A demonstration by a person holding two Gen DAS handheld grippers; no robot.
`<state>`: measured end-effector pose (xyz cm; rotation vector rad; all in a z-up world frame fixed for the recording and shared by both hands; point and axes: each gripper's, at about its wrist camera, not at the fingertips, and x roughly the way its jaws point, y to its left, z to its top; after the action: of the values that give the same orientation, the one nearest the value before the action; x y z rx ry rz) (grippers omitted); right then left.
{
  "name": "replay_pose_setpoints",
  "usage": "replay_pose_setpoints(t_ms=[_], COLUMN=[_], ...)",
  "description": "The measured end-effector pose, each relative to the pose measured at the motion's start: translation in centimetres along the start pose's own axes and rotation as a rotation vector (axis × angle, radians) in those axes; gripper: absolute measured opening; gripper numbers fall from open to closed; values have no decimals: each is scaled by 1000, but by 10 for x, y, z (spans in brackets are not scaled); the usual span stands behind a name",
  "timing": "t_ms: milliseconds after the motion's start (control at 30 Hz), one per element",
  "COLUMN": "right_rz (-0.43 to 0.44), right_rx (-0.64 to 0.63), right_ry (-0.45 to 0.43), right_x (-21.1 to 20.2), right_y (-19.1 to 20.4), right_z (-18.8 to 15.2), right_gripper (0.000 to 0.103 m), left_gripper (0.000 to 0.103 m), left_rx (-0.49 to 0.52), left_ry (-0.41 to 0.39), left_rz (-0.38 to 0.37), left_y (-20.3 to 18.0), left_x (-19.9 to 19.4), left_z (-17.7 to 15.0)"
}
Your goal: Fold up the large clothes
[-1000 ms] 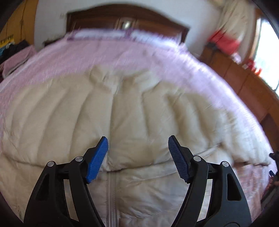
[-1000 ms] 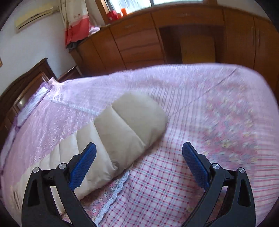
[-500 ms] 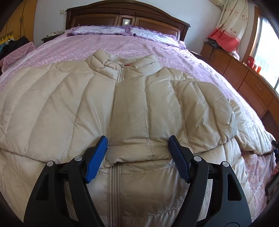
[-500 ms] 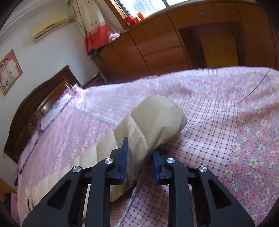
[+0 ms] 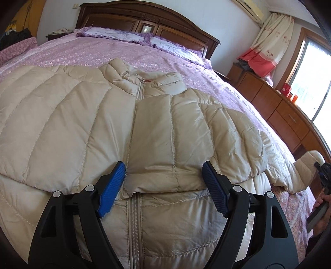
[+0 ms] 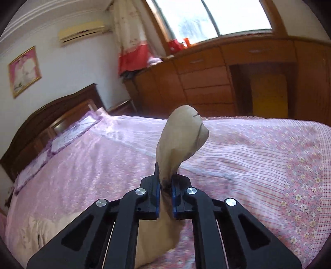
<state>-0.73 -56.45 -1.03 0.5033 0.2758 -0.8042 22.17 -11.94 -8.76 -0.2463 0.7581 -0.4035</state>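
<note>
A beige puffer jacket lies zipped and face up on the bed, collar toward the headboard. One sleeve is folded across its chest, and the cuff lies between the blue pads of my left gripper. Those jaws are opening and the pads flank the cuff without squeezing it. The other sleeve trails off to the right, where my right gripper holds its end. In the right wrist view the right gripper is closing on that sleeve end, pads pinching the fabric, which stands up above the bed.
The pink and purple bedspread covers a wide bed with a dark wooden headboard and pillows. A wooden dresser runs under the window along the bed's far side. A person's hand shows at the right edge.
My right gripper went from wide open beside the sleeve end to shut on it and lifted it off the bed. My left gripper stayed over the folded cuff, sinking slightly.
</note>
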Motion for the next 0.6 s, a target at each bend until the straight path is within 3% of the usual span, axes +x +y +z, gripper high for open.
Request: replay_pose_setpoints(t_ms=[400, 533, 600], right_rz=[223, 340, 383], right_rx=[-195, -176, -224], right_ry=[49, 84, 98], right_x=[-17, -34, -43], right_y=[117, 153, 181], right_z=[-30, -52, -71], right_gripper=[6, 6, 6], left_gripper=[76, 76, 76], left_rx=[-50, -54, -57], left_ry=[-15, -18, -19], left_rz=[-75, -82, -88], left_y=[14, 14, 15], left_x=[-3, -3, -4], left_z=[0, 0, 0])
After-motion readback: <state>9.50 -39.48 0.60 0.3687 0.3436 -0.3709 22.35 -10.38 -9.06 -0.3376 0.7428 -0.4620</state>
